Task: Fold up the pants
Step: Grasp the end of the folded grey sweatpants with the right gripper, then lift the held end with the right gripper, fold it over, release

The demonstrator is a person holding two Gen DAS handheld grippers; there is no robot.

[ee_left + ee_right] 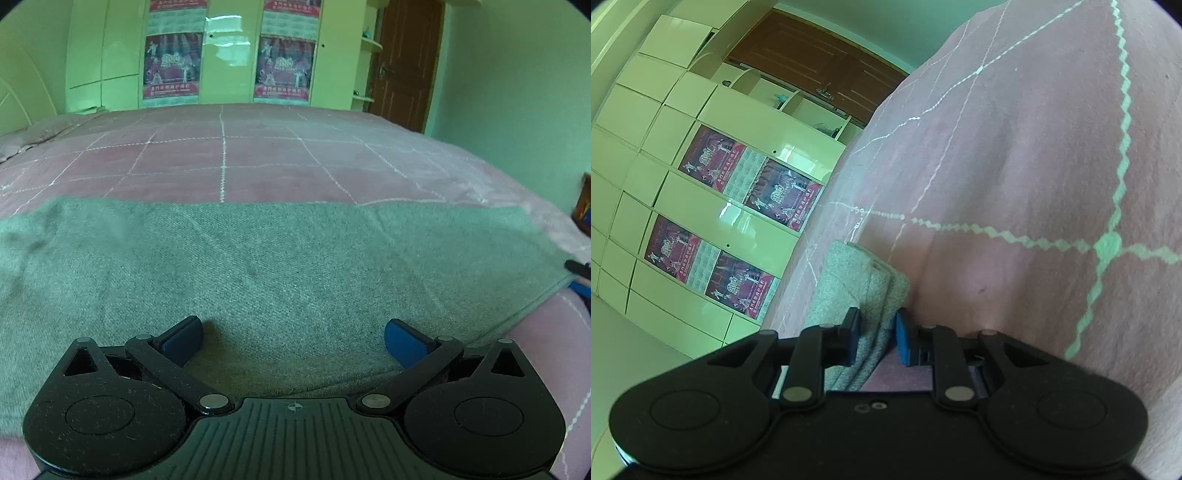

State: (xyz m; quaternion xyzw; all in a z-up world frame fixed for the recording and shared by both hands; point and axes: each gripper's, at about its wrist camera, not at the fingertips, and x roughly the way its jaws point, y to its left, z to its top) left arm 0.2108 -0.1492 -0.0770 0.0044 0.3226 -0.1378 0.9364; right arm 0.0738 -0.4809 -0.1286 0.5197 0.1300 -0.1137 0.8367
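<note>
Grey pants (280,266) lie spread flat in a wide band across a pink quilted bed (229,155), with a cupboard (229,55) and a brown door behind. The left gripper (293,341) hovers low over the near edge of the cloth, jaws wide apart and holding nothing. The right gripper (877,338), seen tilted in its own view, has its jaws clamped on a bunched end of the pants, several layers thick (possibly a hem or waistband; the close view makes it hard to tell). Folding looks barely begun: one end is gripped, while most of the fabric is unfolded.
</note>
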